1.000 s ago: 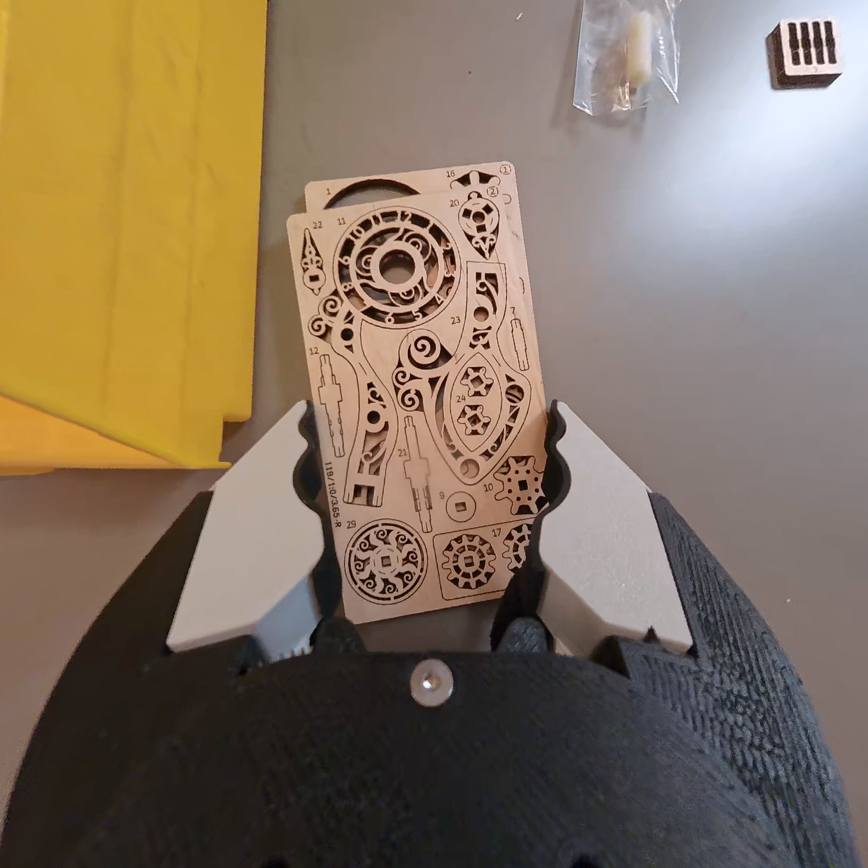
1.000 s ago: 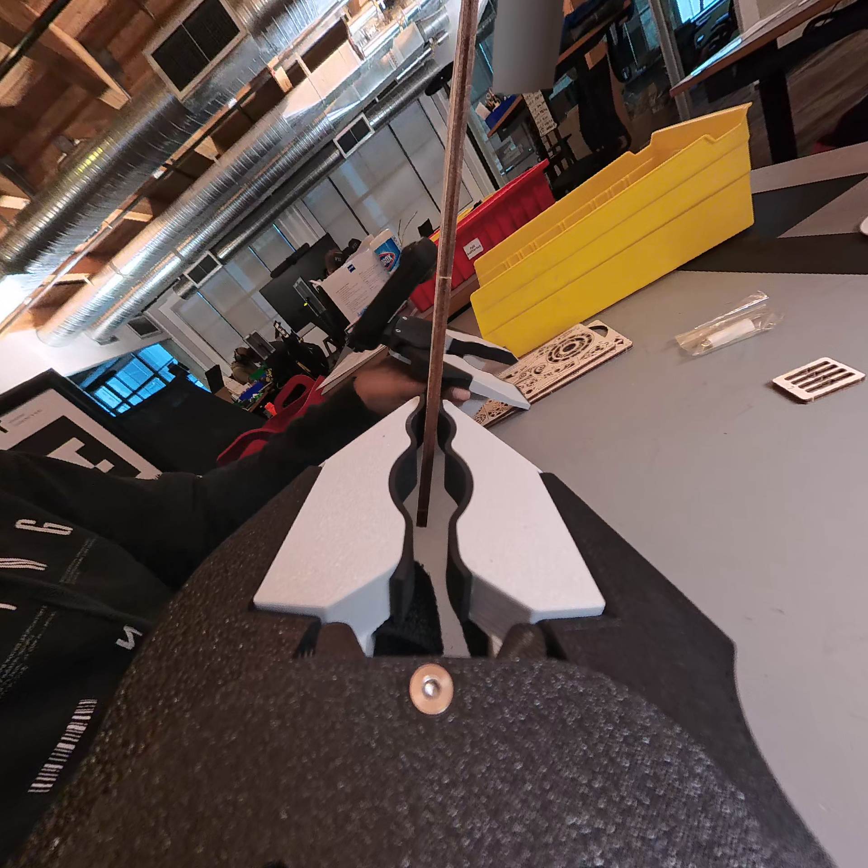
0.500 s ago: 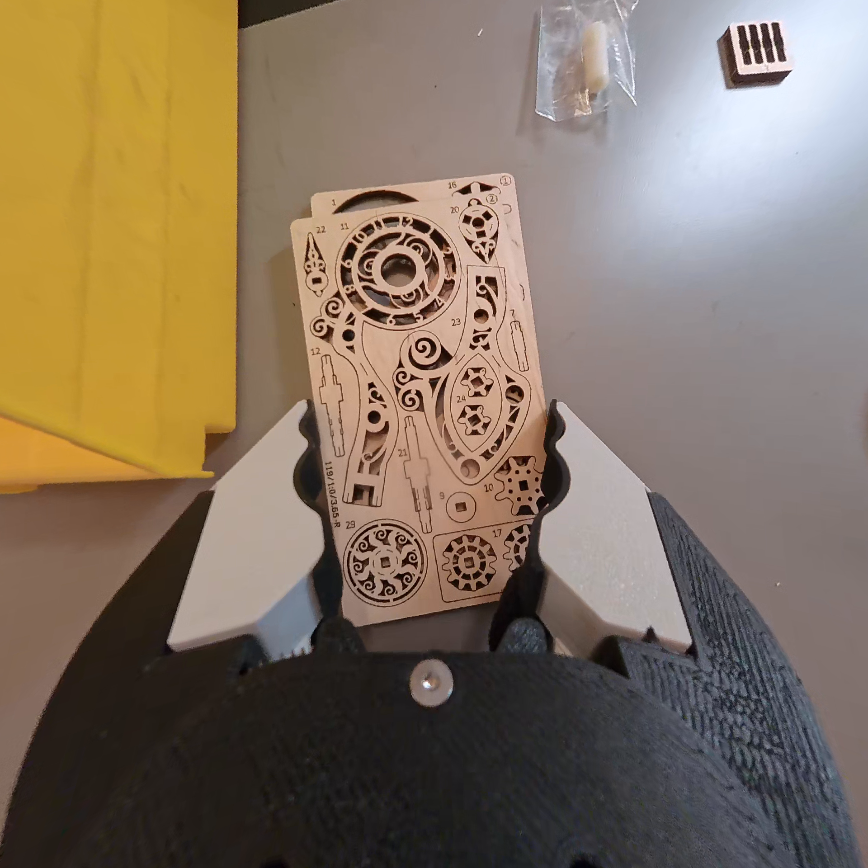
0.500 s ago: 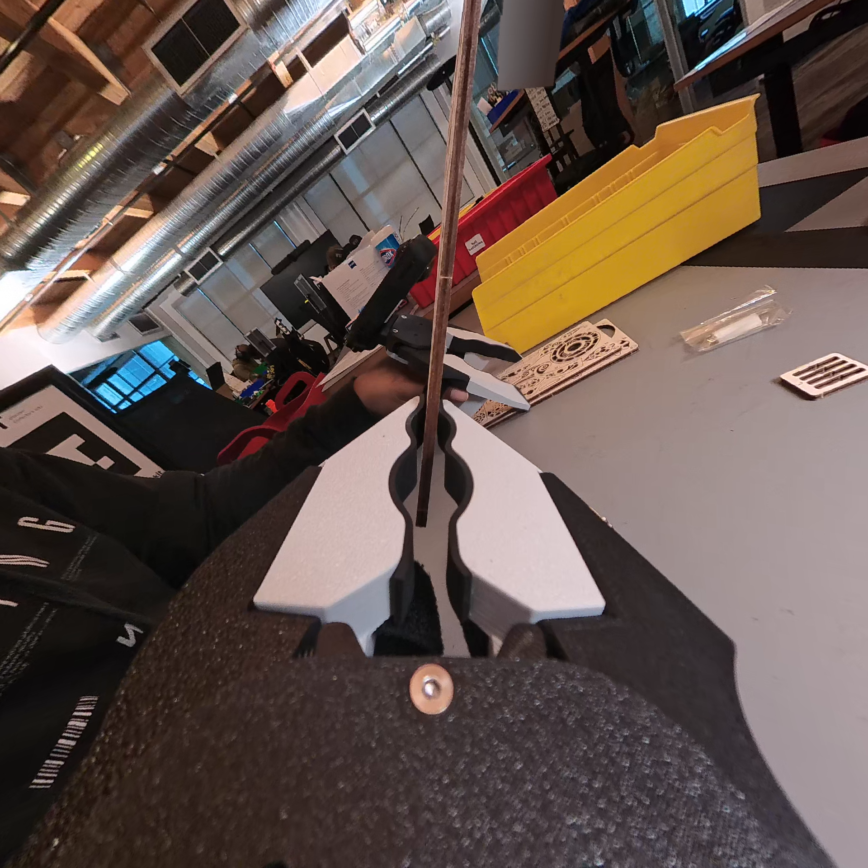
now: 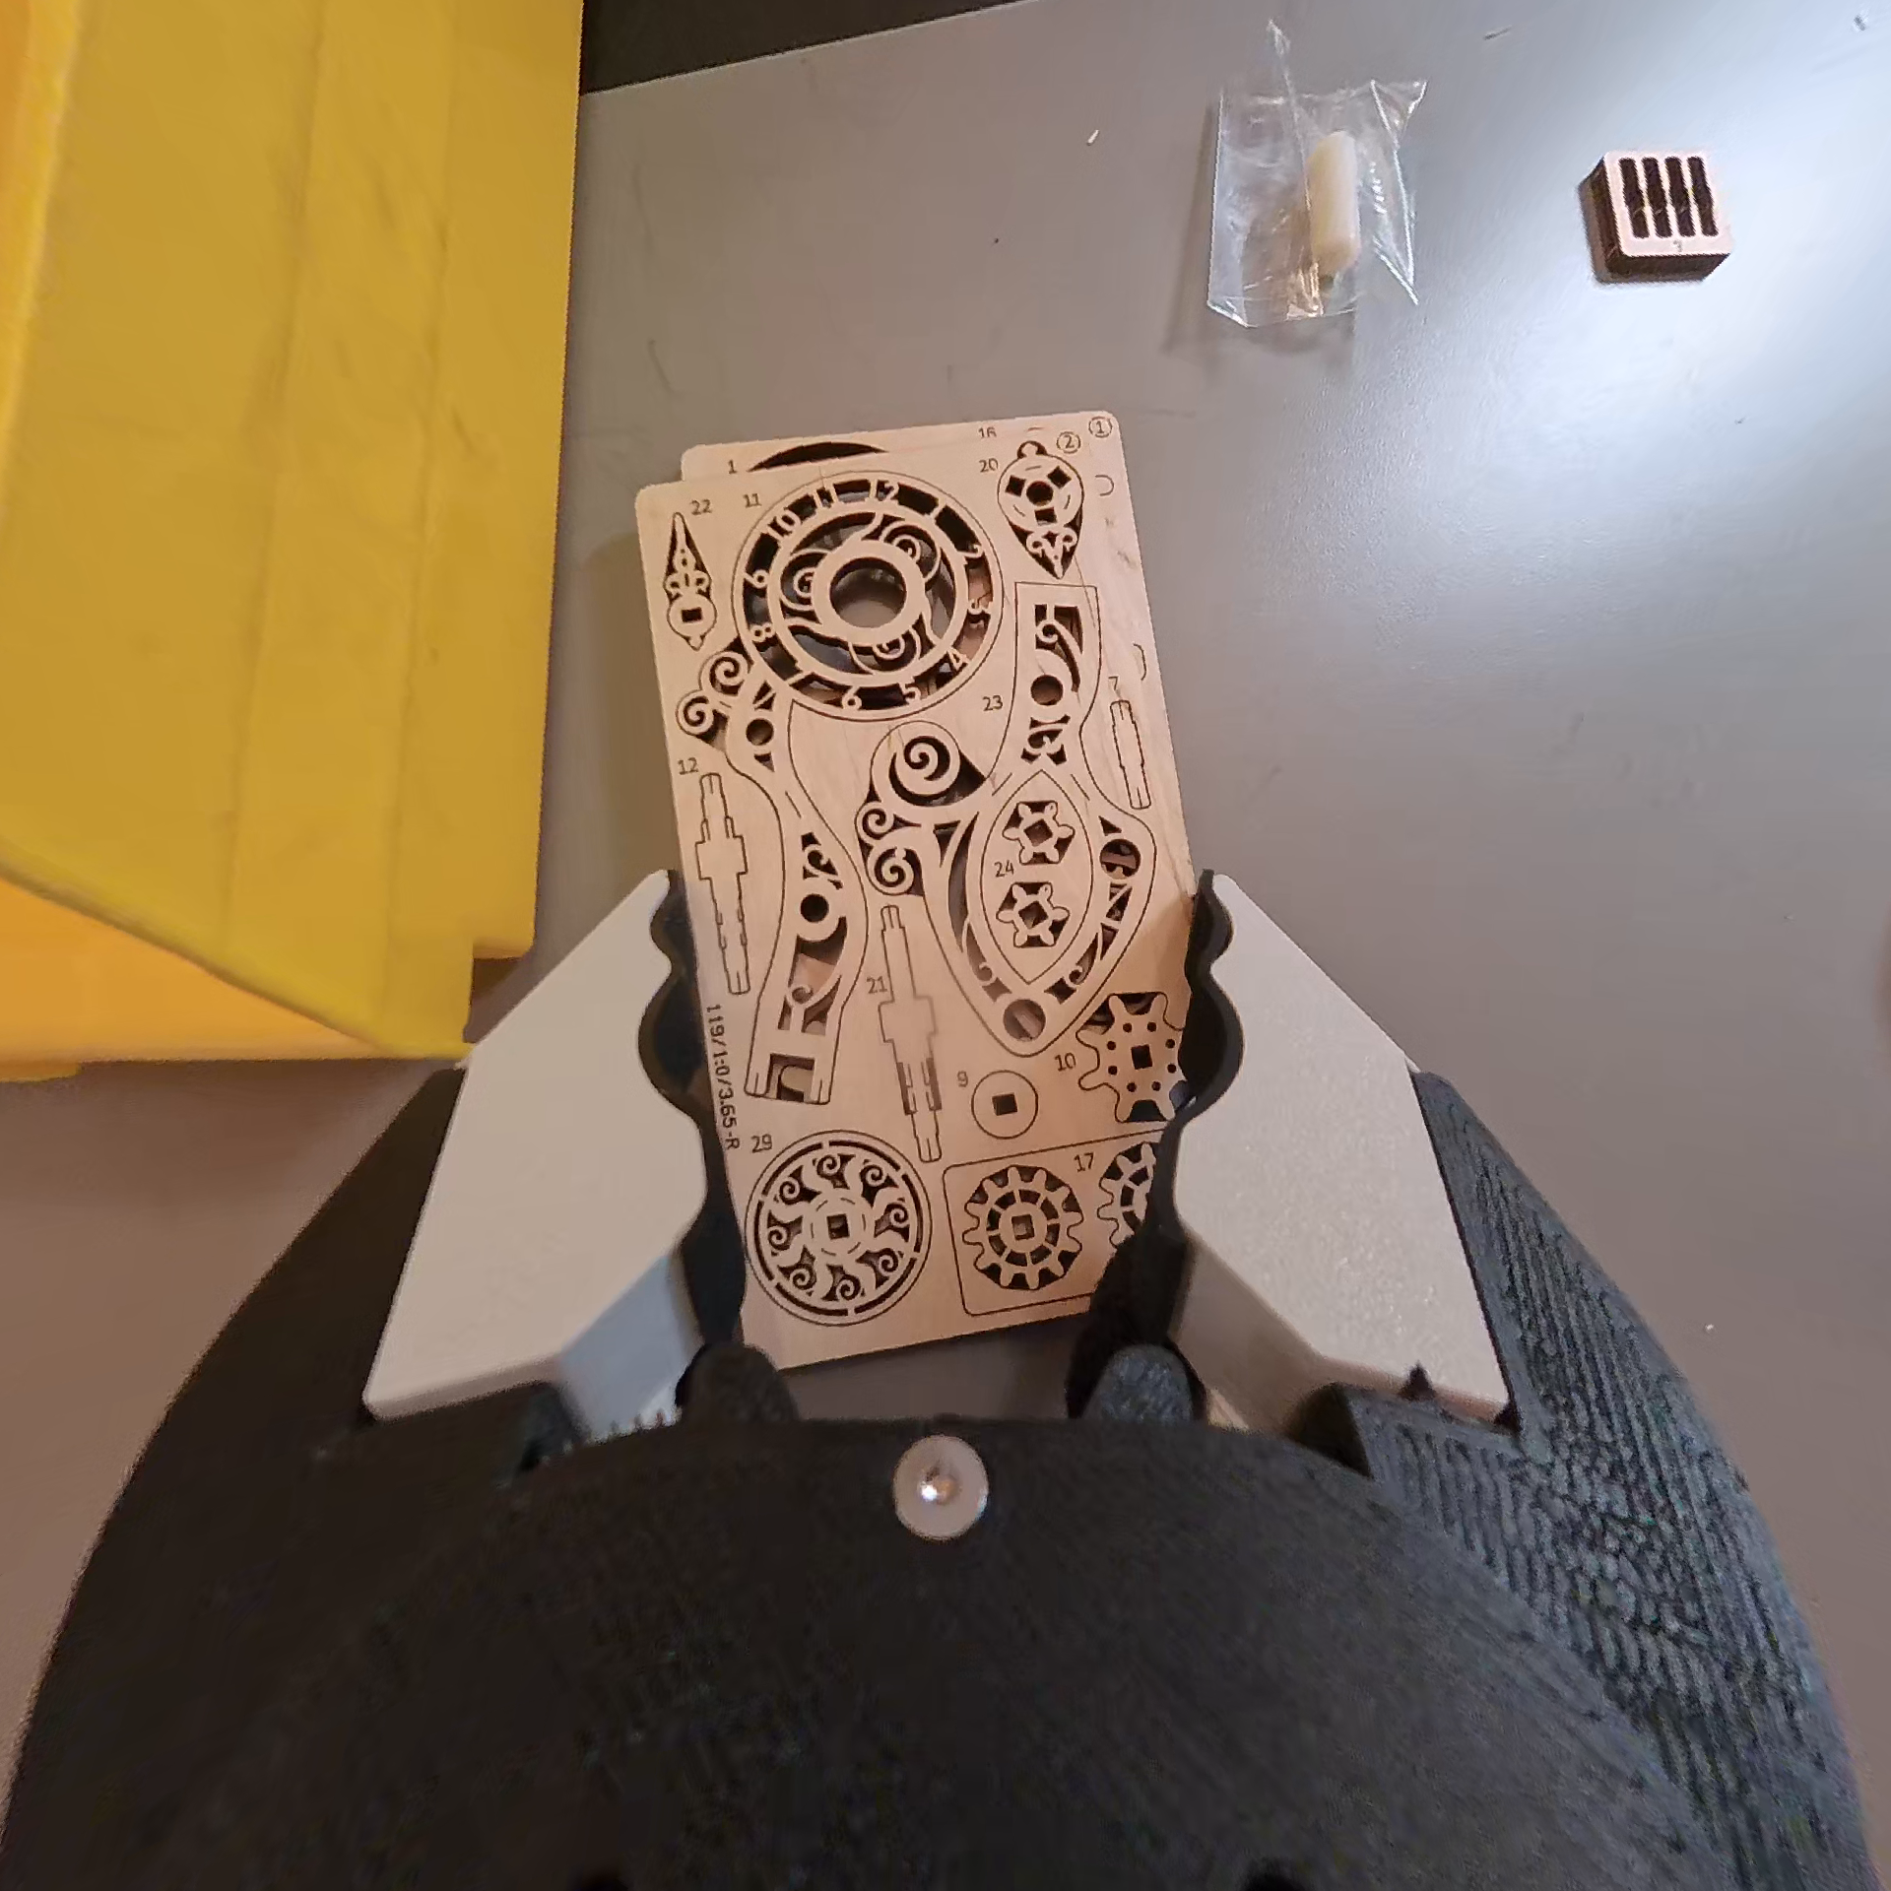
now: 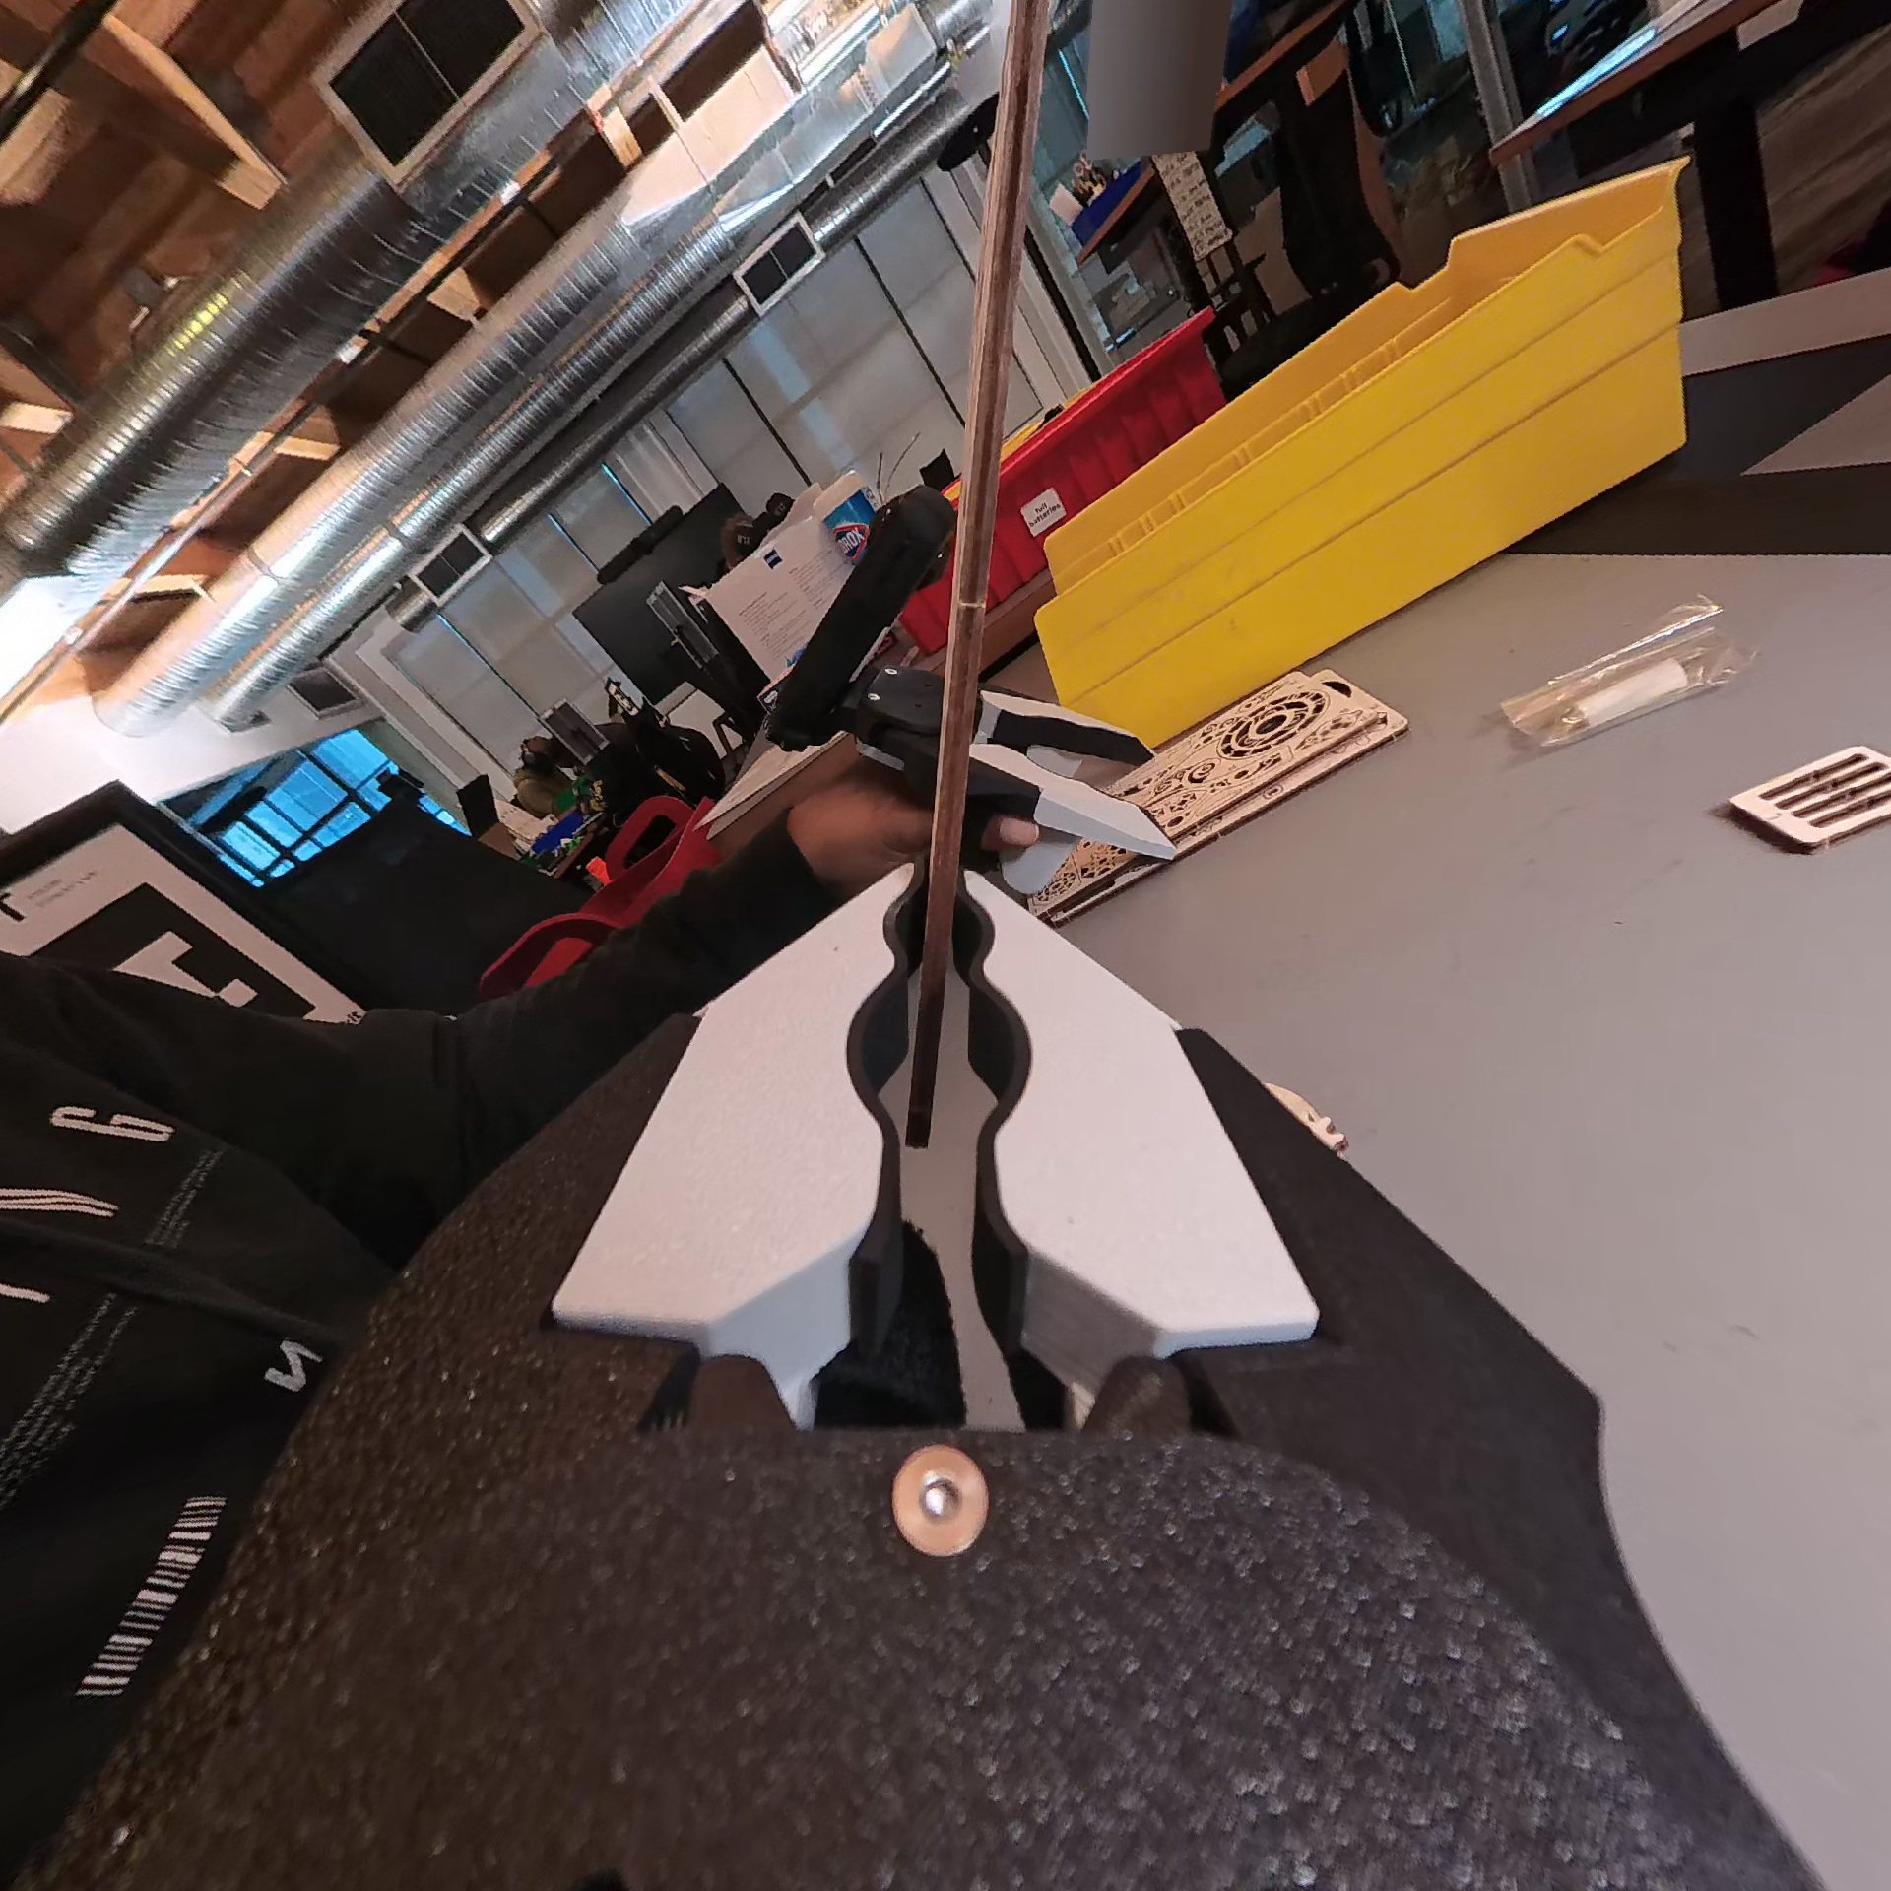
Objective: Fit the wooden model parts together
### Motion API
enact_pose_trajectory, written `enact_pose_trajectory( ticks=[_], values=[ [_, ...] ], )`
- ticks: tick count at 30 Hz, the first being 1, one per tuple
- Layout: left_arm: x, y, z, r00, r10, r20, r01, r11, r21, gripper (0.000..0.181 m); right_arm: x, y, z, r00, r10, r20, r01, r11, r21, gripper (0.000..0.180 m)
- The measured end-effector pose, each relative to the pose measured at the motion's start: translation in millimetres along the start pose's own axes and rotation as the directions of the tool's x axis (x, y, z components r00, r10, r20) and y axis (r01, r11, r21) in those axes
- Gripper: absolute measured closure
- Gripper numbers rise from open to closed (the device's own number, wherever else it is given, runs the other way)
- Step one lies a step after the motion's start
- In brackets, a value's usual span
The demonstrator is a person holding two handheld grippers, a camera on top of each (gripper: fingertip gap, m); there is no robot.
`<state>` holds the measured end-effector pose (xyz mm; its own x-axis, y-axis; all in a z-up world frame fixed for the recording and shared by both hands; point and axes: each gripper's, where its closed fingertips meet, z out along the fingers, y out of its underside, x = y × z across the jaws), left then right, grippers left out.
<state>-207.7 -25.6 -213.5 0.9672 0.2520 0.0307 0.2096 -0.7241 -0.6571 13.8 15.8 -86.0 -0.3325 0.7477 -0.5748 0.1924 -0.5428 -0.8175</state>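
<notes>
Slight drift only: in the left wrist view the clear bag point(image 5: 1313, 200) and the small slotted wooden block point(image 5: 1656, 213) sit lower in frame than half a second ago, and the yellow bin point(image 5: 266, 491) shows less width; the right wrist view matches its earlier frame almost exactly.

Left gripper point(image 5: 936, 1034) is spread wide, fingers straddling the near end of the stacked wooden sheets point(image 5: 900, 798) that lie flat on the grey table point(image 5: 1484, 716). Whether the pads touch the sheet edges cannot be told. A second sheet peeks out beyond the far edge of the top one, offset to the right.

Right gripper point(image 6: 936, 1034) is clenched on a thin wooden sheet point(image 6: 977, 512) held edge-on, rising far ahead of the tips.

Risks, as judgement:
- closing across the sheet width could bow or snap the fretwork, since cut-outs leave thin bridges
- the offset lower sheet may slide free if only the top one is caught
- the tall held sheet has a long lever arm; any knock could twist it in the pads

View differences: only the right wrist view shows the left gripper from the side with the person's hand point(image 6: 870, 834) on it, low over the sheets, plus a red bin point(image 6: 1105, 450) behind the yellow one. Only the left wrist view shows the cut pattern and the sheet offset
</notes>
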Motion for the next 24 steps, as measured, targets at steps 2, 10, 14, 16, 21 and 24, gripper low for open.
enact_pose_trajectory(
  ticks=[2, 10, 14, 16, 21, 24],
  values=[
    [0, 0, -1, 1.0, 0.005, 0.006, -0.005, 1.0, -0.003, 0.085, 1, 1, 1, 1.0, 0.001, -0.001, -0.001, 1.0, -0.003, 0.178],
    [10, 7, 0, 0.999, 0.044, -0.01, -0.044, 0.997, -0.065, 0.076, 2, 3, 1, 1.0, 0.006, -0.001, -0.006, 1.0, -0.008, 0.178],
    [13, 7, 0, 0.998, 0.062, -0.025, -0.064, 0.995, -0.072, 0.081, 1, 2, 1, 1.0, 0.005, 0.0, -0.005, 1.0, -0.007, 0.178],
    [14, 6, 0, 0.996, 0.076, -0.035, -0.078, 0.995, -0.069, 0.082, 1, 2, 1, 1.0, 0.005, 0.001, -0.005, 1.0, -0.008, 0.178],
    [19, -1, -7, 0.991, 0.113, -0.076, -0.115, 0.993, -0.02, 0.083, -1, 1, 0, 1.0, -0.006, 0.001, 0.006, 1.0, -0.005, 0.178],
    [25, -12, -19, 0.987, 0.137, -0.089, -0.134, 0.99, 0.032, 0.083, 0, 0, 0, 1.0, -0.003, 0.0, 0.003, 1.0, -0.001, 0.178]
  ],
)
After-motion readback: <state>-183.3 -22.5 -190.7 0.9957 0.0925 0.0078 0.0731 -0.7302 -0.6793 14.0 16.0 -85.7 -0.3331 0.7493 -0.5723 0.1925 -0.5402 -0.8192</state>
